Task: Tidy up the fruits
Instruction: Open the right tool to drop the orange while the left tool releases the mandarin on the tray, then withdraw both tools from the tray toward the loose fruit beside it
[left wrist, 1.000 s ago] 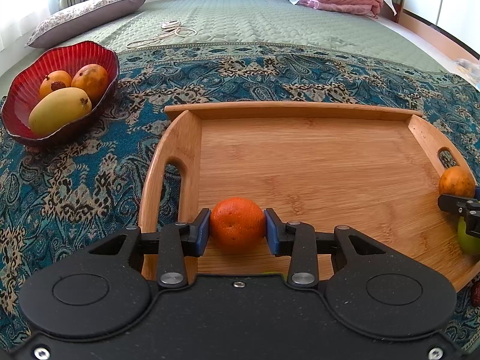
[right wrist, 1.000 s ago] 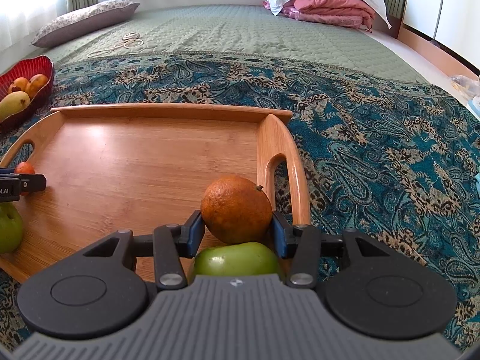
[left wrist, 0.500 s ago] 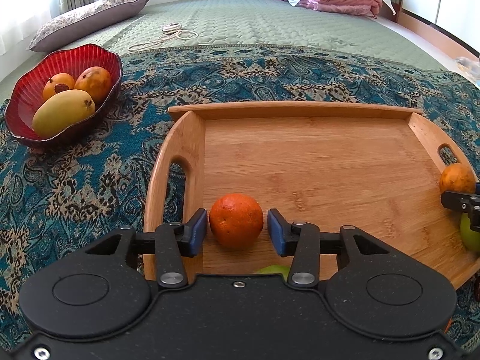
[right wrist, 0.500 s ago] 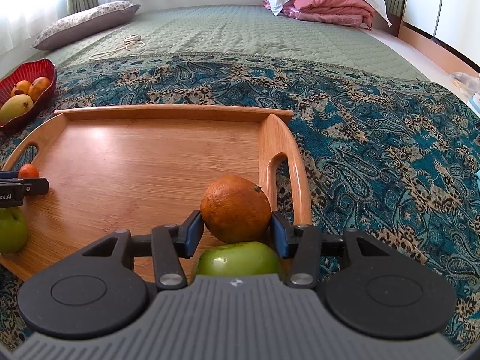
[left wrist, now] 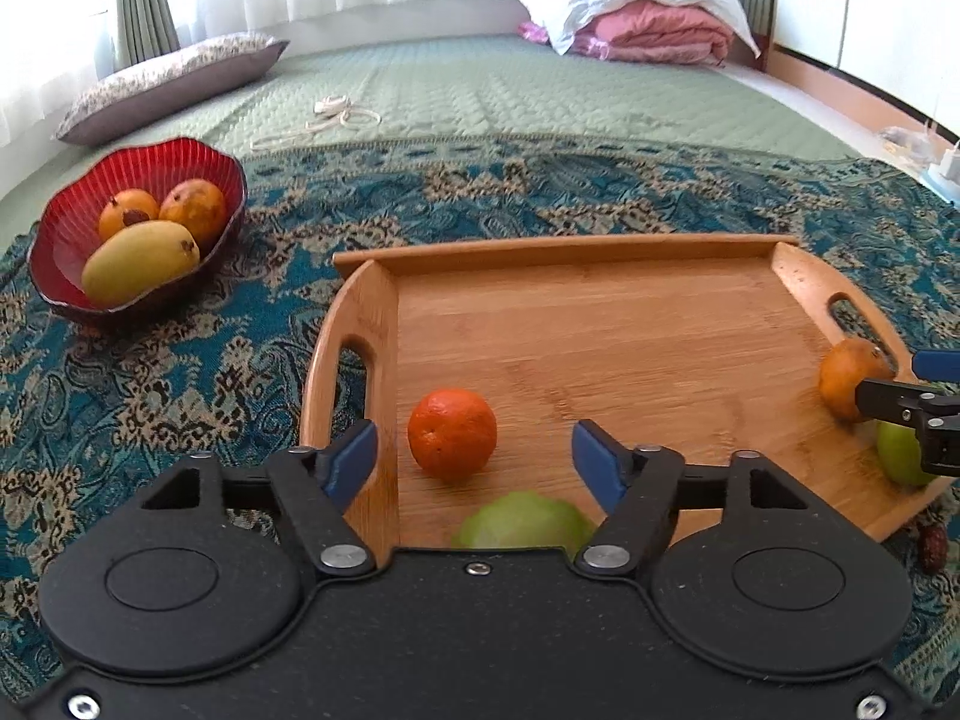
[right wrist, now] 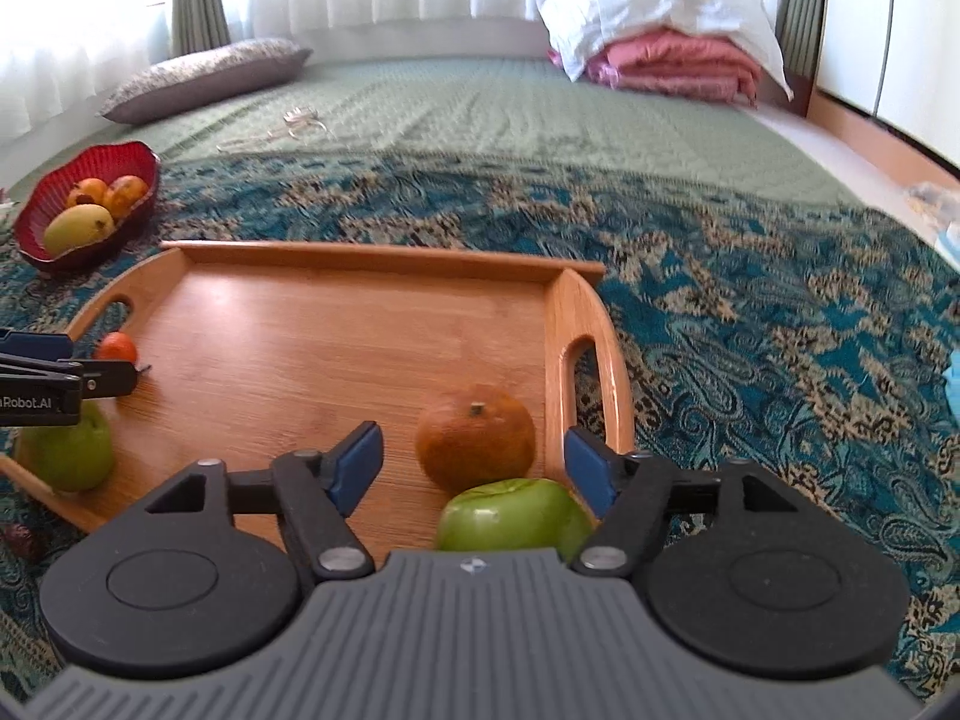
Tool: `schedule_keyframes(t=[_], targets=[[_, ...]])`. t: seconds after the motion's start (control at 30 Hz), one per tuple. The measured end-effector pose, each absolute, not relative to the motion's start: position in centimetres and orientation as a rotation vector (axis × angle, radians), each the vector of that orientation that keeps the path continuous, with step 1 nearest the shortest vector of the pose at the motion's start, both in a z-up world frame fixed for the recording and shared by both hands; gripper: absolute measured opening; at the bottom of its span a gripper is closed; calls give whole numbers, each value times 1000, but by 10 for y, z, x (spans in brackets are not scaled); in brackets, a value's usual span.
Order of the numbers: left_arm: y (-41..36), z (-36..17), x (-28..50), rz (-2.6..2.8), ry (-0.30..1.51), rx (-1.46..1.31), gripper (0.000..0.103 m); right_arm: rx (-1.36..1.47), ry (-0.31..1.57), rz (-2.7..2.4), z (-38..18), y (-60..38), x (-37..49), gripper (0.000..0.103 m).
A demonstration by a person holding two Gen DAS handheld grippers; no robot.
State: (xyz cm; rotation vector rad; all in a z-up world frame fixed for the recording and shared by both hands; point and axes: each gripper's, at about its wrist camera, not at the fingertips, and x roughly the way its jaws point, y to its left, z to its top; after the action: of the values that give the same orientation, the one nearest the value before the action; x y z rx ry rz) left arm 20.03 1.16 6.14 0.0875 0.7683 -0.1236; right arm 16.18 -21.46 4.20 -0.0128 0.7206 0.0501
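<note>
The wooden tray point(left wrist: 600, 324) lies on the bed ahead of both tools, which tilt downward toward it. The left tool point(left wrist: 474, 450) is opening — a bright orange point(left wrist: 452, 430) sits free between its pads. The right tool point(right wrist: 474, 453) is opening too — a duller orange point(right wrist: 475, 446) rests untouched between its pads, a green apple point(right wrist: 510, 513) just beneath.

From my left wrist view, the green fruit point(left wrist: 521, 521) nearest me is half hidden behind the gripper body. The dull orange point(left wrist: 847, 377) is blurred. A small dark object point(left wrist: 933, 546) past the tray corner point(left wrist: 894, 531) is too small to identify.
</note>
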Motion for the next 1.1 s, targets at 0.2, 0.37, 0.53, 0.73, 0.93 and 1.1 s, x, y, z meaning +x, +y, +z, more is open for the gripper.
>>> schedule_keyframes(t=[0.2,0.37,0.53,0.73,0.93,1.1], targets=[[16,72,171,-138,708,72,79,-11,651,65,51,-206,139,86],[22,77,146,-150,667,51,84,-30,605,81,55,-196,120,88],[30,76,124,-142,641,26,87,-59,574,96,53,-186,101,89],[39,66,98,-130,626,12,90,-77,546,112,45,-174,77,89],[46,57,74,-125,589,5,95,-90,515,123,38,-164,55,89],[51,48,55,-124,560,-4,96,-101,480,128,30,-157,37,90]])
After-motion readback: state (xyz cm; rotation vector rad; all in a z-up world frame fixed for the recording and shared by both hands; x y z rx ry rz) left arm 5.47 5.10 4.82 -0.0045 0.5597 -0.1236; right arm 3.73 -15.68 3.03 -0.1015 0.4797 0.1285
